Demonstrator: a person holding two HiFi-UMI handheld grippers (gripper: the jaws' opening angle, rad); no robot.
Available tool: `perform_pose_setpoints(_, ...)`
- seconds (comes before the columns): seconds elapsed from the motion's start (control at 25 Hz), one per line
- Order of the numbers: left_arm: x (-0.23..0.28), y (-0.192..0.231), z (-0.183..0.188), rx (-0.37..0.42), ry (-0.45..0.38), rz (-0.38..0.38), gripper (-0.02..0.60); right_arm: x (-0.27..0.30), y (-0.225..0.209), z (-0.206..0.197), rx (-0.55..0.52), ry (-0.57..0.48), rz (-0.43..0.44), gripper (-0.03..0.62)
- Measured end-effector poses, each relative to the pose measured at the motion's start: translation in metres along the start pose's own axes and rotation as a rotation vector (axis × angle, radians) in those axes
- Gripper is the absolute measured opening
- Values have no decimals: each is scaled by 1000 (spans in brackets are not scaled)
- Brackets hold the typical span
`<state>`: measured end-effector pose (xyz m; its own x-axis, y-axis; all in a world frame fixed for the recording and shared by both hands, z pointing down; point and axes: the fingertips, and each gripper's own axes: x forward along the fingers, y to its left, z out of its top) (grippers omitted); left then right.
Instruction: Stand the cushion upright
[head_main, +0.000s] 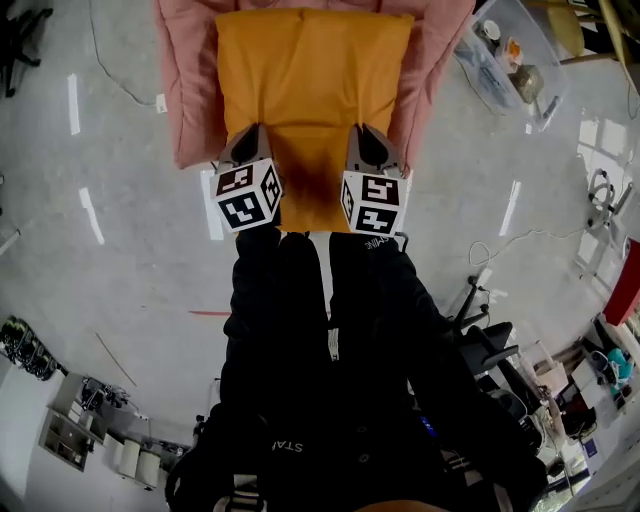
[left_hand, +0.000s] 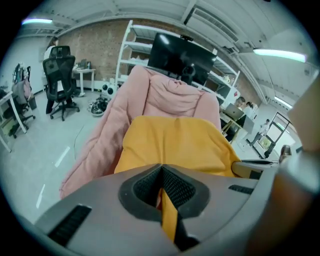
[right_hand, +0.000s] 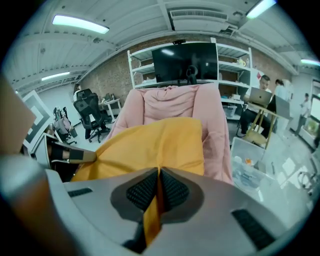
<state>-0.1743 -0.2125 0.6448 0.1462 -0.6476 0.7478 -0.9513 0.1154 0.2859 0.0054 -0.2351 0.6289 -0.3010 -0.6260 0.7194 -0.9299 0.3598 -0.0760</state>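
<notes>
you have both tools clamped on the orange cushion (head_main: 315, 90). the left tool (head_main: 250, 138) bites the cushion's near edge at the left of centre in the head view, and the right tool (head_main: 366, 138) bites the same edge just right of centre, with a darker, shadowed stretch of fabric between them. in the left gripper view the jaws are pressed together with a thin fold of orange cloth squeezed between the ribbed pads. the right gripper view shows the same: jaws closed tight on a narrow strip of orange fabric that runs down between the pads.

the cushion fills the upper middle of the head view. it lies lengthwise on a pink padded seat (head_main: 185, 90), which shows along both of its long sides and beyond its far end. the near end that you hold reaches lower in the frame than the pink seat's near edge. from both gripper views the cushion slopes away from the tools toward the pink backrest.

the grey floor (head_main: 100, 250) surrounds the seat. a clear plastic box (head_main: 505, 60) sits at the upper right of the head view, near the seat. behind the seat, in the left gripper view, stands a white shelf (left_hand: 131, 55) carrying a black screen (left_hand: 180, 52), and a black office chair (left_hand: 60, 70) is at the upper left.
</notes>
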Motion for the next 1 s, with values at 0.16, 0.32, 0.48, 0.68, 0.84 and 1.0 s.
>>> perform_pose_setpoints(0.16,-5,-8,60,42,-88,-8,8,0,-3,55,-2,-83,-18,23)
perform_pose_setpoints(0.32,0,-21,116,77,-184,-13,8,9,-15,109,-6,-171,-40,23)
perform_pose_setpoints(0.48,6,-25,168,88,-261,-18,8,18,-21,160,-15,-250,-52,23)
perform_pose_setpoints(0.68,14,-31,213,99,-329,-26,8,28,-28,205,-30,-317,-76,23)
perform_pose_setpoints(0.84,22,-41,247,106,-403,-33,6,38,-40,235,-34,-374,-97,23)
perform_pose_setpoints(1.0,24,-50,285,128,-488,-46,6,41,-48,270,-34,-456,-116,23)
